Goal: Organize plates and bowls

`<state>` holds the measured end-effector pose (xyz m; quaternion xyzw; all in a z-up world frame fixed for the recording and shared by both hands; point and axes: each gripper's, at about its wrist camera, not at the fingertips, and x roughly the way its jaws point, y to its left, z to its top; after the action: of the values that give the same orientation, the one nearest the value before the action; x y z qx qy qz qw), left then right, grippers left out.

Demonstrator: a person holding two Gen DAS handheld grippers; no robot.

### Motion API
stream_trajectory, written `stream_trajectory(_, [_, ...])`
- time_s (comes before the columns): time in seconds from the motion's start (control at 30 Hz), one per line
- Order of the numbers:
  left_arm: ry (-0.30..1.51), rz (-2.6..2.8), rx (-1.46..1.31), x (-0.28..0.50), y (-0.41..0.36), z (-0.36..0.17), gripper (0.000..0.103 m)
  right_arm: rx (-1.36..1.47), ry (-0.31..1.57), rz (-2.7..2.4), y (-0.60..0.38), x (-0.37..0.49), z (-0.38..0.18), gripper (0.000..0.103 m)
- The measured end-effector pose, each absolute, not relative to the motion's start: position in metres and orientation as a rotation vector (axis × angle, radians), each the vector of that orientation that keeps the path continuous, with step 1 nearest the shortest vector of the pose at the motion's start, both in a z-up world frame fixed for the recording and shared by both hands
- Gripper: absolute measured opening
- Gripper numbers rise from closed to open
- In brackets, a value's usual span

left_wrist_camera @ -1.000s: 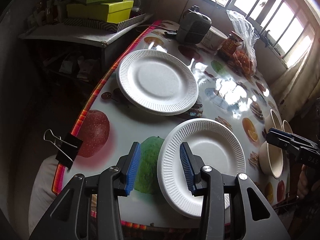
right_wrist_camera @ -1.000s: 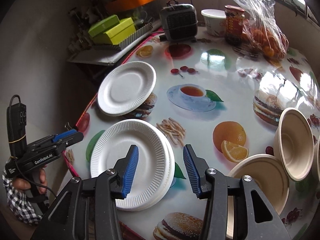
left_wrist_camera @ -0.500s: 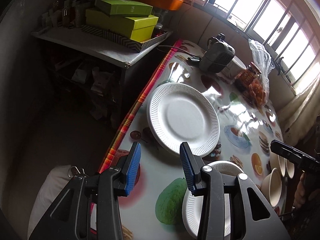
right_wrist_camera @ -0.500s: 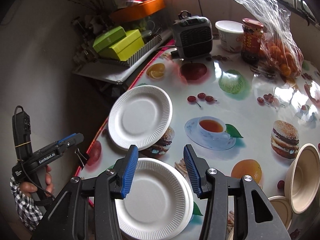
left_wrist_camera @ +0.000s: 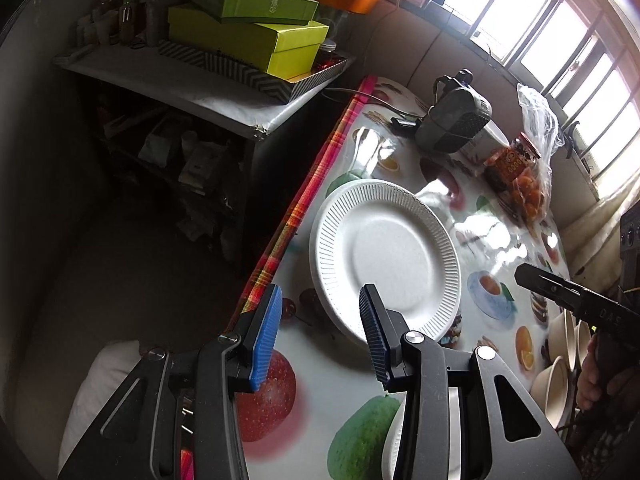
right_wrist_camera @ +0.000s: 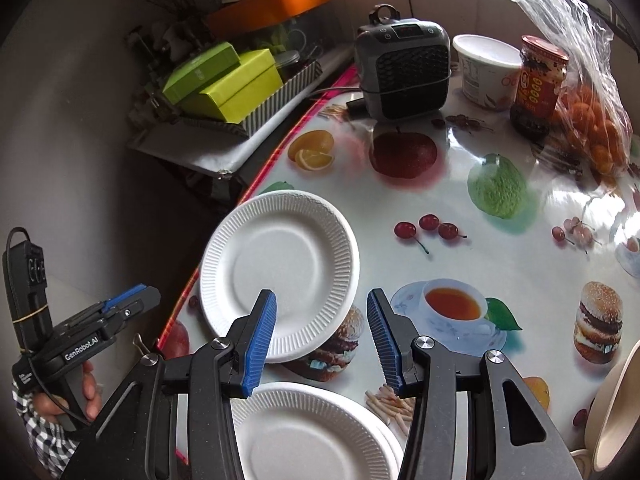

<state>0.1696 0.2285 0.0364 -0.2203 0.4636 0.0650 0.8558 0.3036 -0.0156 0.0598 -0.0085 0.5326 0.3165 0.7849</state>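
Now: both grippers closing in on the lone plate, nothing grasped

We see the left gripper [left_wrist_camera: 320,340] with jaws apart and empty, hovering over the table [left_wrist_camera: 348,380] edge at the near rim of the single plate [left_wrist_camera: 384,256]. Our right gripper [right_wrist_camera: 320,340] is also spread and empty, above that same single plate [right_wrist_camera: 280,268], with the plate stack [right_wrist_camera: 308,432] lying just below it at the near edge. Bowls [left_wrist_camera: 560,360] sit nested off to the right, well apart from the plates

Risks as we judge them:
- single plate lies close to the table edge, a nudge from the left side could tip it off
- light foam rim, a shallow pinch may slip or crack it
- both grippers aim at one plate, so they could collide
- glossy cloth, plate may slide instead of lifting
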Motion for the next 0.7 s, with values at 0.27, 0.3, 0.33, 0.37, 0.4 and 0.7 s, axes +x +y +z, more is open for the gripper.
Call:
stream_trajectory(0.27, [1.009,0.135,-0.463,0.189,0.233,0.021,0.042,-0.015,1.21,0.635,-0.008,0.325,0.029,0.047])
stream_trajectory(0.3, [1.014,0.135,-0.468,0.191,0.234,0.018,0.042,-0.016,1.217,0.629,-0.007,0.327,0.025,0.047])
stream_trajectory(0.33, [1.019,0.135,-0.466,0.193,0.234,0.016,0.042,-0.017,1.222,0.629,-0.006,0.329,0.022,0.047])
stream_trajectory(0.37, [1.024,0.138,-0.467,0.195,0.235,0.013,0.042,-0.015,1.227,0.633,-0.006,0.33,0.018,0.047])
stream_trajectory(0.4, [1.03,0.138,-0.473,0.197,0.236,0.01,0.042,-0.01,1.231,0.635,-0.006,0.331,0.015,0.047])
stream_trajectory(0.7, [1.049,0.129,-0.491,0.206,0.235,-0.002,0.042,0.021,1.256,0.636,-0.005,0.342,-0.001,0.047])
